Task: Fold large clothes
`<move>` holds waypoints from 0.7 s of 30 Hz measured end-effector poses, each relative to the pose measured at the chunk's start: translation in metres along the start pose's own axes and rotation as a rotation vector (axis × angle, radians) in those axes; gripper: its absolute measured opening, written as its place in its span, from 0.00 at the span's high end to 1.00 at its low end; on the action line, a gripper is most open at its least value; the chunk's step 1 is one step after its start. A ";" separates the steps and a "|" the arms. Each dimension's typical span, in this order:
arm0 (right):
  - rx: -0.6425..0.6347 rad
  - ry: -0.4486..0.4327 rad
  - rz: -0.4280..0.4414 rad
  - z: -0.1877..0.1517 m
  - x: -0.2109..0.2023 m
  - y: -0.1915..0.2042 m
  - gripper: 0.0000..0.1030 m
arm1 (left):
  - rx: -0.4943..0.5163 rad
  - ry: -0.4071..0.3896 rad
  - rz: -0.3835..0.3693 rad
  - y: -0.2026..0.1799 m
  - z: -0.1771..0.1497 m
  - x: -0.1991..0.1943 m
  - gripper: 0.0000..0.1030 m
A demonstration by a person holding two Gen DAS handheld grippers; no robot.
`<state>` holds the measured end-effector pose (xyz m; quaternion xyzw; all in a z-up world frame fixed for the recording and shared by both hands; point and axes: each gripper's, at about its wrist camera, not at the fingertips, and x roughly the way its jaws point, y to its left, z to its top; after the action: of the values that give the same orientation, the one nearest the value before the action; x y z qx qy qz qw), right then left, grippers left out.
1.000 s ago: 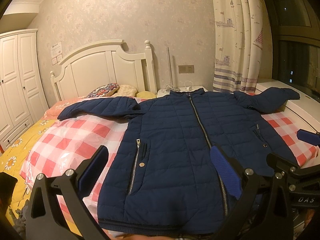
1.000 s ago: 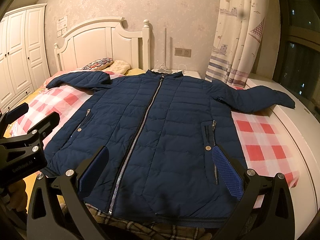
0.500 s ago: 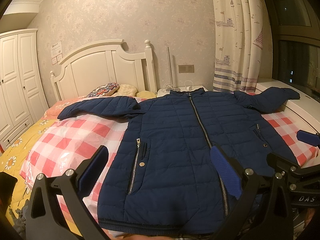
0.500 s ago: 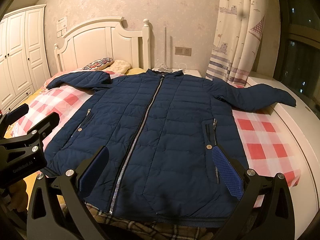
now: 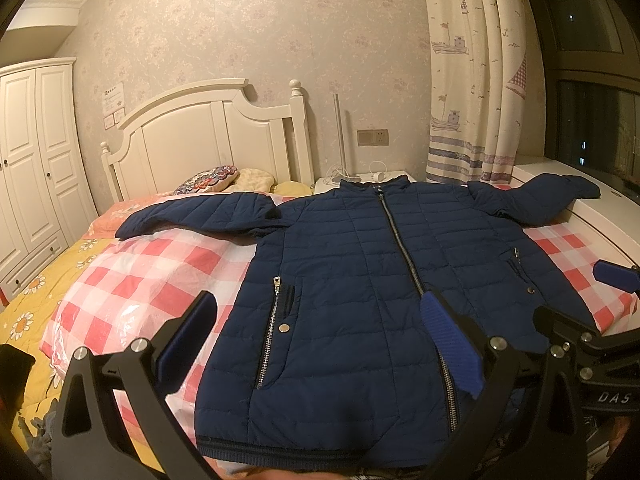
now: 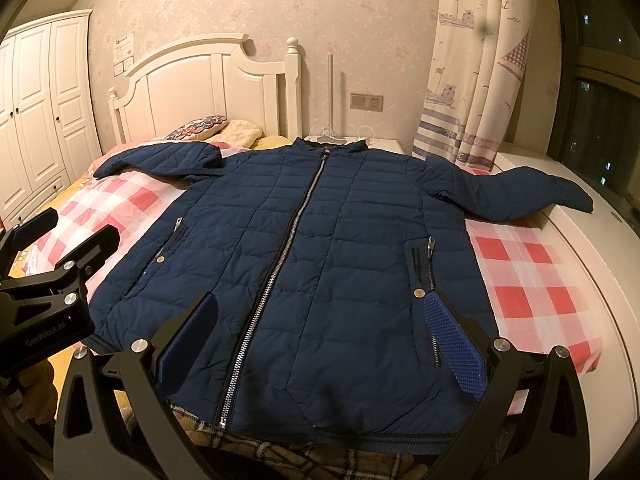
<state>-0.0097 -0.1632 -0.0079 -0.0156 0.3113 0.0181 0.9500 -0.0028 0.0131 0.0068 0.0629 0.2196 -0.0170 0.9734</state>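
Two grippers hang over the foot of the bed, each with black metal arms and ribbed blue pads, and both stand spread wide with nothing between the fingers. Leftmost is a white panelled wardrobe [image 5: 36, 168], then the arched white headboard [image 5: 208, 136] with a patterned cushion [image 5: 210, 179] at its base. The bedcover [image 5: 132, 280] is a slick red-and-white check, shiny like plastic in places. Flat on it, zipped up and front side showing, lies the navy quilted jacket [image 5: 352, 280], puffy in stitched horizontal bands, with a silver zip down the middle and zipped pockets with snap studs. Its sleeves stretch out to either side, the far one draped onto the white ledge [image 6: 600, 248] by the sailboat-print curtain [image 6: 476, 80]. The left gripper [image 5: 320, 344] hovers above the hem on the jacket's left half, not touching the cloth. The right gripper [image 6: 324, 344] hovers above the hem near the zip and right pocket, likewise clear of it.
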 end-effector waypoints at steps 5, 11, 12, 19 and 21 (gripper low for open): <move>0.002 -0.016 0.012 0.000 0.004 -0.005 0.04 | -0.001 0.031 -0.027 -0.002 -0.004 0.011 0.02; 0.097 0.073 -0.024 0.008 0.046 -0.052 0.04 | 0.006 0.224 -0.033 0.002 0.002 0.096 0.02; 0.117 0.089 -0.050 0.012 0.058 -0.066 0.04 | 0.010 0.264 -0.036 0.003 0.004 0.115 0.02; 0.360 0.209 -0.176 0.035 0.140 -0.186 0.04 | 0.016 0.446 0.049 0.007 0.028 0.255 0.02; 0.447 0.229 -0.205 0.039 0.160 -0.225 0.04 | 0.007 0.477 0.063 0.007 0.037 0.285 0.02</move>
<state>0.1520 -0.3820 -0.0673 0.1611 0.4096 -0.1494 0.8854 0.2705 0.0138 -0.0818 0.0755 0.4412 0.0280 0.8938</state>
